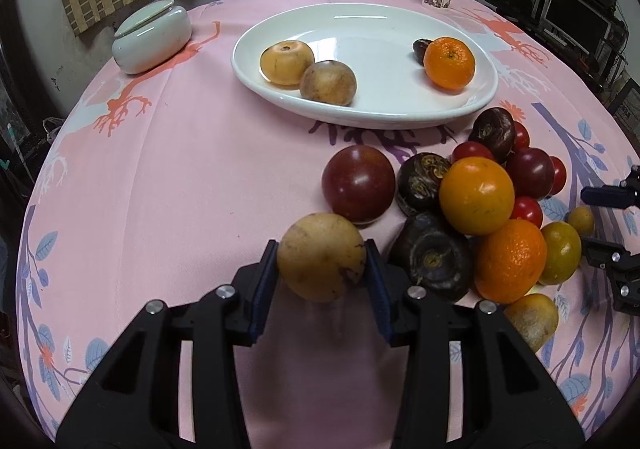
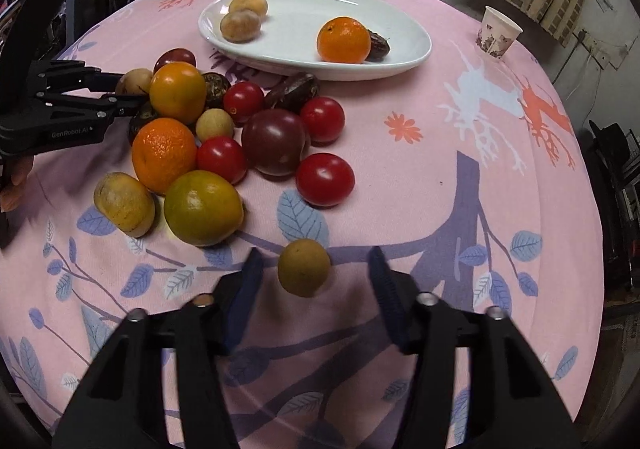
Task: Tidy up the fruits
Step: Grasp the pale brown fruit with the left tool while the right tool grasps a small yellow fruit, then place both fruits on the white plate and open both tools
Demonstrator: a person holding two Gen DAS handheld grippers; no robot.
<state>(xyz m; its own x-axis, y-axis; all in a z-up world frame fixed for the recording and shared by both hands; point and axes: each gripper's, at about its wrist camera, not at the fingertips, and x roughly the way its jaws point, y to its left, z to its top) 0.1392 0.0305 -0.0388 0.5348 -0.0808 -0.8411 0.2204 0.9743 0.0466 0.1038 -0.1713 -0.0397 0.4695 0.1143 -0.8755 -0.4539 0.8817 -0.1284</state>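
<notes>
Pink floral tablecloth [image 1: 160,169], white oval plate [image 1: 360,117] at 12 o'clock, fruit pile at 2 o'clock.
Left gripper [image 1: 322,257] clamped on a tan-yellow round fruit [image 1: 320,255], pads on both its sides, low over the cloth near the pile; carry it level to the plate beside the two tan fruits [image 1: 308,73], release low so it won't roll. Right gripper [image 2: 312,273] jaws apart, pointing forward, straddling a small olive-yellow fruit [image 2: 304,267] without touching.
</notes>
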